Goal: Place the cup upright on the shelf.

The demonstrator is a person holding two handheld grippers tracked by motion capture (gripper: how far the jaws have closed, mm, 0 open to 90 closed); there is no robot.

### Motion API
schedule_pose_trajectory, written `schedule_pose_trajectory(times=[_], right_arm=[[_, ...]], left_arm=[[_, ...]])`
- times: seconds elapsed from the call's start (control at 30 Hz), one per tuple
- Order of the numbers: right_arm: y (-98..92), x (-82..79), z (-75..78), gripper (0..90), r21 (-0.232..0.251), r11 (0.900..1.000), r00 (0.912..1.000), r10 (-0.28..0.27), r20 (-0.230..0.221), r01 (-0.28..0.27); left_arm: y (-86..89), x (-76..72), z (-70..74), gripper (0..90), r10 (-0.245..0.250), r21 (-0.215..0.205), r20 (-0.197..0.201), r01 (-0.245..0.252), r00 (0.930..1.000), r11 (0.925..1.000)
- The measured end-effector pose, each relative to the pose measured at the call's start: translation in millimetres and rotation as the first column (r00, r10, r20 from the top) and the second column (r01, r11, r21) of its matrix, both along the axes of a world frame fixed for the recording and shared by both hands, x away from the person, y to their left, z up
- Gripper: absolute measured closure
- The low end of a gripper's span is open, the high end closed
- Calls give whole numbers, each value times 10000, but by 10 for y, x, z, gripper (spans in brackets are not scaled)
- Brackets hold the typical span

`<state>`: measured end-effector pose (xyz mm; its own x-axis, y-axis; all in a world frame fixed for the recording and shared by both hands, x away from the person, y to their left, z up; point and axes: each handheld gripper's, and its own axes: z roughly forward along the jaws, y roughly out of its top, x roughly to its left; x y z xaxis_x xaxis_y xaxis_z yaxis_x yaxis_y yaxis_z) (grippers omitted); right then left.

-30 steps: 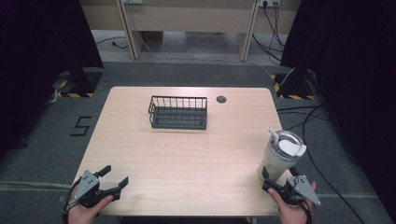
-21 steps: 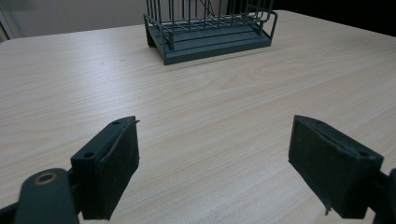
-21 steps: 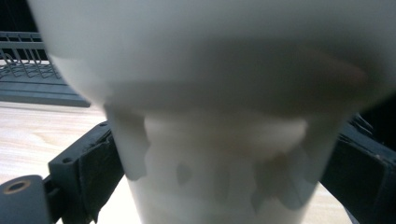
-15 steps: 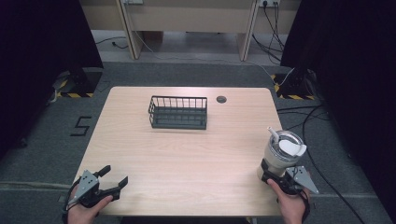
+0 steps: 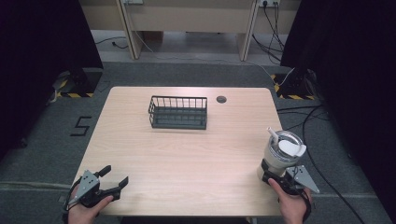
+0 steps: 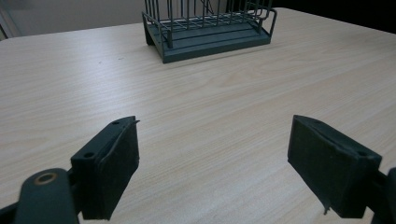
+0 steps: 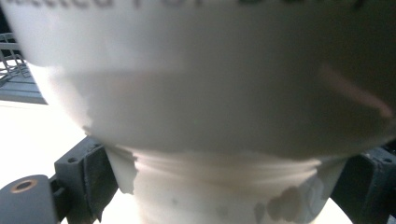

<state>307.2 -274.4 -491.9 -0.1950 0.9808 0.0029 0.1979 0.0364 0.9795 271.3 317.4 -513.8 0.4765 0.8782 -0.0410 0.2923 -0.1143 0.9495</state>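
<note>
grey carpet surrounds the pale wooden surface (image 5: 187, 158), with dark curtains to either side, a light wall unit at the back and cables trailing over the floor on the right. a small round port (image 5: 221, 99) sits in the surface near its far edge.

toward the back, a little left of middle, stands a dark wire basket (image 5: 178, 112) — from the high view nothing shows inside it, and the left claw view shows its solid base and upright bars close up (image 6: 210, 28).

the tumbler (image 5: 280, 154), pale with a lid and a straw, stands upright near the right edge of the surface, close to the front corner. the right claw (image 5: 276, 176) is at its narrow lower part; in the right claw view the tumbler's base (image 7: 224, 186) lies between the two jaws, which stand at either side of it, though i cannot tell whether the pads press on it.

the left claw (image 5: 114, 179) rests at the front left corner, its jaws spread wide with bare wood between them, well apart from the basket.

between the basket and both claws the middle of the surface is open wood — broad room on the left and centre, less on the right where the tumbler stands near the edge.
</note>
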Motion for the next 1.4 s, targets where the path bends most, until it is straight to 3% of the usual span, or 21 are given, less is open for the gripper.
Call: schedule_pose_trajectory(times=[0.43,1.4], right_arm=[[30,4,35,96,-22,10000,9999,70,-154,-71],[259,259,394,98,-498,9973,9986,534,-25,-535]], left_arm=[[-1,0,0,161,21,-2,-3,-21,10000,10000],[-3,-7,10,161,-4,-47,39,5,10000,10000]])
